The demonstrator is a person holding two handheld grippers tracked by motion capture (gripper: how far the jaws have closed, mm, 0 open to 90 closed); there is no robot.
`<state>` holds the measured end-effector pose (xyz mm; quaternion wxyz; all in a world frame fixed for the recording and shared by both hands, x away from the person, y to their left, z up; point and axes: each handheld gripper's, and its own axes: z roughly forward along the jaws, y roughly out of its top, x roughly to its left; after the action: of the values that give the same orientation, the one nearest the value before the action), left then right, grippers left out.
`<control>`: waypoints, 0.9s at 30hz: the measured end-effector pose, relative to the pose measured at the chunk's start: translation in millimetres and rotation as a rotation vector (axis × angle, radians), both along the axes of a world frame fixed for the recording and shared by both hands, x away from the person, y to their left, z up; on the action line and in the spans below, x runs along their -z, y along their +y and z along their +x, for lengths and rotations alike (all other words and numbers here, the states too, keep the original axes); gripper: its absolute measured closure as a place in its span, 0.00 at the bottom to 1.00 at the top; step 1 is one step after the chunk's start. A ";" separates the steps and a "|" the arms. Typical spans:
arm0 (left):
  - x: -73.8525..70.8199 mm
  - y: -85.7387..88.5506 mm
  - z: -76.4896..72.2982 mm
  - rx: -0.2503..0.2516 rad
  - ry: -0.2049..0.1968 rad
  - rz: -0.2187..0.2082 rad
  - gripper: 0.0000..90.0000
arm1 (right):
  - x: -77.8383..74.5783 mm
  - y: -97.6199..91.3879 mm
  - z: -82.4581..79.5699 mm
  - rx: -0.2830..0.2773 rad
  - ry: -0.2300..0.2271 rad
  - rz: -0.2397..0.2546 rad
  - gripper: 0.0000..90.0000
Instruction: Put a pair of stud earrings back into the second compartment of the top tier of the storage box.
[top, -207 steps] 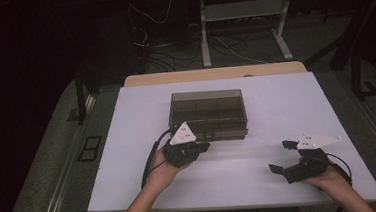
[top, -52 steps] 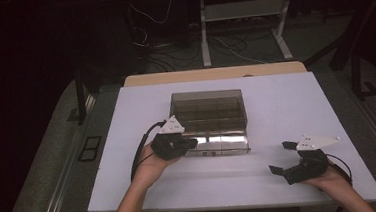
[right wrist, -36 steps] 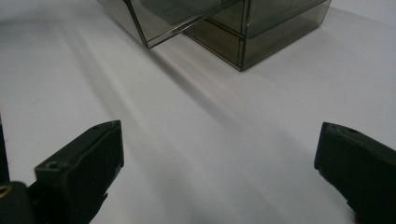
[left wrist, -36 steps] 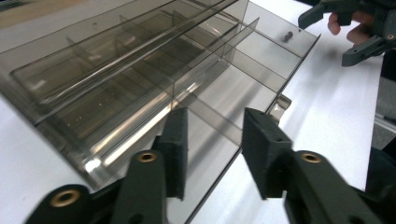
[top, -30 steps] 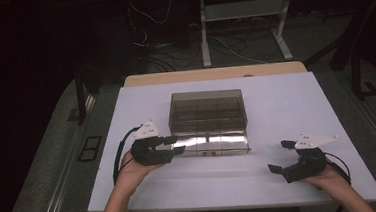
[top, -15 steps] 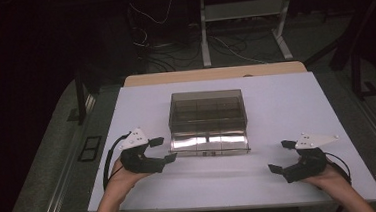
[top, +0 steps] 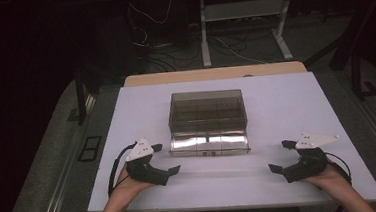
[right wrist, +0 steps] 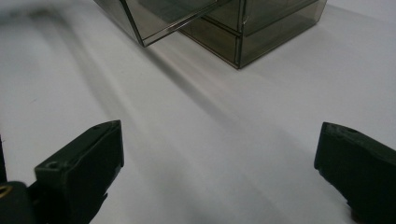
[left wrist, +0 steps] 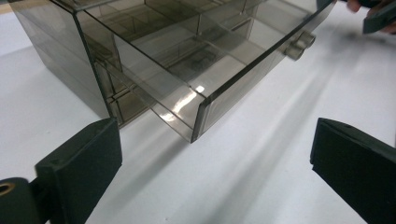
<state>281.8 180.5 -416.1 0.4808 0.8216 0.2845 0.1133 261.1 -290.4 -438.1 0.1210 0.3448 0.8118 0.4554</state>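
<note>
High view — smoky clear-plastic drawer box [top: 207, 113]

High view looks down from above; both gripper views, low and near, share the drawer box [top: 207, 119].

The white table [top: 286, 104] stood in a dim room, its top the brightest surface there. A strip of pale wooden board [top: 214, 73] showed along its far edge. Grey carpeted floor [top: 49, 161] lay on either side, with a small dark floor plate [top: 89, 148] to the left. Beyond the table, a tangle of black cables [top: 172, 47] spread over the floor beneath a light metal frame [top: 243, 27]. The far background was dark.
</note>
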 end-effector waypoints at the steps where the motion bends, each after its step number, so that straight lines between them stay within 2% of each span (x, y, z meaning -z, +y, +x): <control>1: 1.0 -0.2 0.6 0.001 -0.005 0.007 0.01 | -0.1 -0.2 -0.2 0.000 0.001 0.001 0.01; 3: 3.5 -1.1 1.7 0.004 0.004 0.001 0.00 | -0.3 -0.5 -0.4 0.001 0.000 0.000 0.01; 10: 11.4 -7.3 2.9 0.018 0.018 0.026 0.00 | 0.1 -1.1 0.9 -0.002 0.008 0.001 0.01; 14: 14.1 -9.8 3.5 0.024 0.021 0.032 0.00 | -0.9 -1.9 2.3 -0.002 0.034 -0.006 0.01; 20: 15.3 -11.4 3.0 0.025 0.025 0.035 0.00 | -11.4 -4.9 4.8 -0.001 0.065 -0.005 0.01; 23: 16.0 -12.0 3.0 0.027 0.027 0.043 0.00 | -16.5 -5.1 10.6 -0.014 0.076 -0.027 0.01; 27: 15.7 -11.7 3.3 0.025 0.030 0.037 0.00 | -21.5 -9.1 20.6 -0.011 0.084 -0.032 0.01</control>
<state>285.0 168.8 -431.8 0.4627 0.8355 0.2791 0.1000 281.7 -299.5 -416.6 0.0900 0.3569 0.8253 0.4282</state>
